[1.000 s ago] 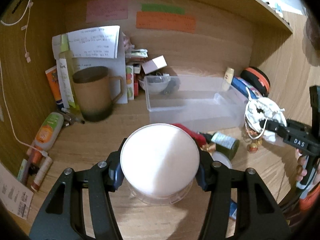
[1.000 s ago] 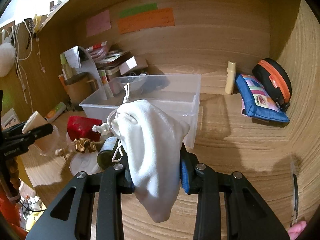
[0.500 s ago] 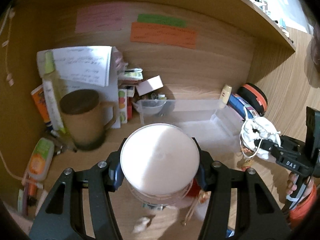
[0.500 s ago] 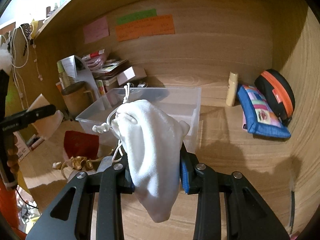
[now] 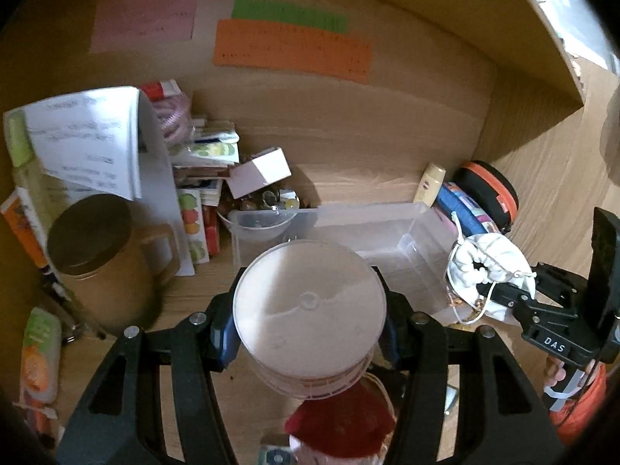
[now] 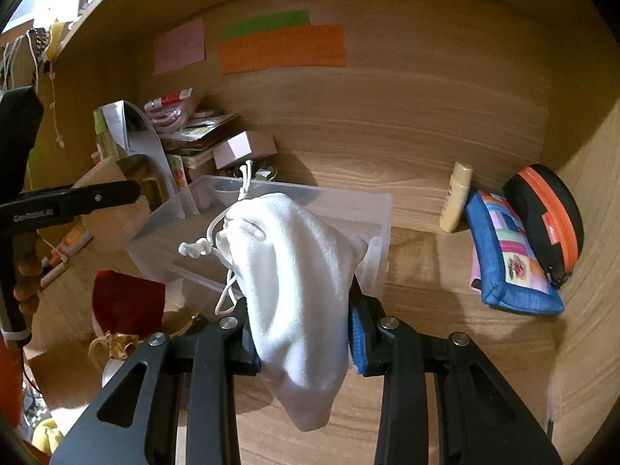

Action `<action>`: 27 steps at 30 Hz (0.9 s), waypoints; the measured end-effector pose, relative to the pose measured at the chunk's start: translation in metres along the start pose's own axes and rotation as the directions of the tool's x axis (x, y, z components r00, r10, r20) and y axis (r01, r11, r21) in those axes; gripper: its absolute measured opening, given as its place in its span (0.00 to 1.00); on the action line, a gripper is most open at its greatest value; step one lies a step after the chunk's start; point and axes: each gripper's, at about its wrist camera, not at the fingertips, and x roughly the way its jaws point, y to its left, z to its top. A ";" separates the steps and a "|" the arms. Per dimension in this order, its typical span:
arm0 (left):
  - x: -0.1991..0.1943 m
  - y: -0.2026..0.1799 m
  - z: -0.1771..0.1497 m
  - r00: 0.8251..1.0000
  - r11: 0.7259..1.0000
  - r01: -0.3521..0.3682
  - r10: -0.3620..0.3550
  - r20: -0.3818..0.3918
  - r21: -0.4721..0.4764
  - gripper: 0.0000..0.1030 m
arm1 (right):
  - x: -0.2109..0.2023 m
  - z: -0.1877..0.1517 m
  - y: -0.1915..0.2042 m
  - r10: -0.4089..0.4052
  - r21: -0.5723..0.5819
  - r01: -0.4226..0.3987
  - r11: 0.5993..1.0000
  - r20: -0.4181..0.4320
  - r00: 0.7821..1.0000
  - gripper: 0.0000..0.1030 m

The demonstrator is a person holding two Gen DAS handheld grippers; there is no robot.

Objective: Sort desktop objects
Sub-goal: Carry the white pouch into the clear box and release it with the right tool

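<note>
The clear bin (image 6: 271, 224) stands open-topped; a brown mug (image 5: 100, 271) and paper clutter (image 5: 201, 178) crowd its left side.

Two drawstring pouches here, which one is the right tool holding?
The white pouch, clamped between the right tool's fingers with its cord dangling. The red pouch with gold ties lies loose on the desk, left of it.

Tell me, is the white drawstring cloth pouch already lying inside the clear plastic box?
No, the white drawstring cloth pouch hangs clamped in the right gripper, outside the clear plastic box.
</note>
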 end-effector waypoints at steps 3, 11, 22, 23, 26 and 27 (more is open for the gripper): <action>0.014 0.001 0.003 1.000 1.000 0.006 -0.006 -0.026 0.000 0.55 | 0.007 0.005 0.003 -0.004 -0.024 0.004 1.000 -0.005 1.000 0.29; 0.032 0.000 0.014 0.999 1.000 0.022 -0.021 -0.026 0.021 0.41 | 0.025 0.012 0.012 -0.019 -0.085 0.017 0.996 -0.032 0.999 0.31; 0.048 -0.006 0.009 0.998 0.997 0.018 -0.013 -0.069 0.073 0.40 | 0.044 0.010 0.013 -0.014 -0.091 0.006 0.996 -0.085 0.996 0.36; 0.049 -0.006 0.008 0.997 0.997 0.025 -0.020 -0.075 0.073 0.40 | 0.044 0.010 0.012 -0.014 -0.088 0.007 0.996 -0.086 0.996 0.36; 0.051 -0.008 0.005 0.996 0.996 0.026 -0.019 -0.086 0.082 0.40 | 0.043 0.010 0.011 -0.035 -0.084 0.028 0.996 -0.086 0.996 0.42; 0.052 -0.009 0.003 0.996 0.996 0.028 -0.020 -0.093 0.085 0.40 | 0.042 0.010 0.010 -0.041 -0.085 0.034 0.996 -0.085 0.996 0.43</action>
